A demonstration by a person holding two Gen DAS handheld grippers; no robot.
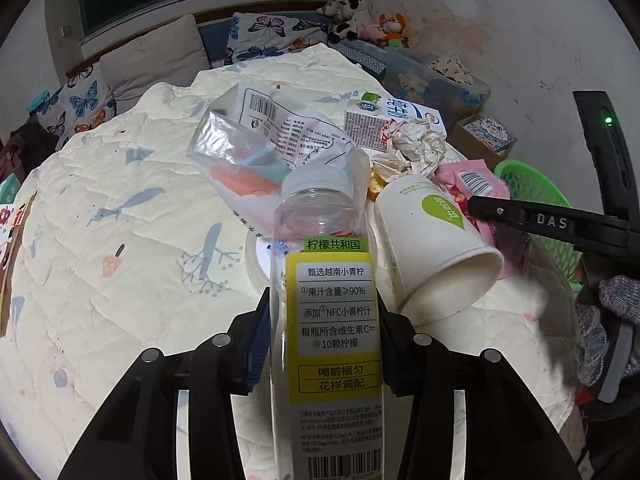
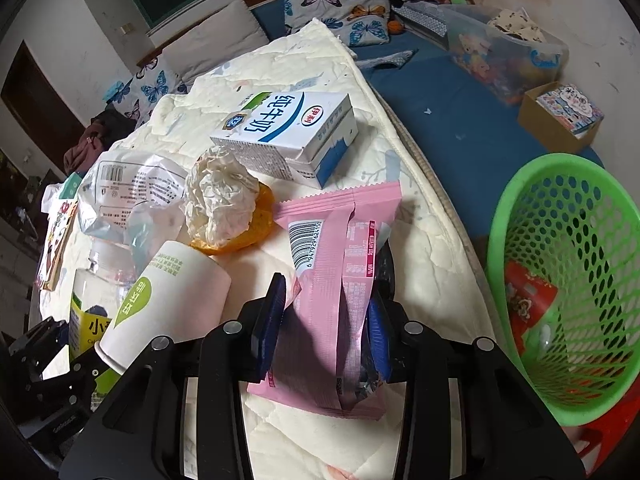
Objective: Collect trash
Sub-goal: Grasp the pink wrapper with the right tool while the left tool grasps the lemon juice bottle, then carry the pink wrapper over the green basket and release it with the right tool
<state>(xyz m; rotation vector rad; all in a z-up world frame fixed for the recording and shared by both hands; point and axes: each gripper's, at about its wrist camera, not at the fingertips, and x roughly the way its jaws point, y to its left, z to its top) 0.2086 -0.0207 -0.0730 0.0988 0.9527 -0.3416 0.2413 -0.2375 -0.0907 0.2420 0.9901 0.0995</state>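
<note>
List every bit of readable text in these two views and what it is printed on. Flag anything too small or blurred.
"柠檬共和国", "果汁含量≥90%", "10颗柠檬": yellow label of the clear bottle.
"纯牛奶", "伊利": milk carton.
"DAS": arm of the right gripper.
"6 947929 62415": barcode on the pink wrapper.
Paper cup: green leaf logo, characters blurred.
Clear plastic bag: fine print too small.
</note>
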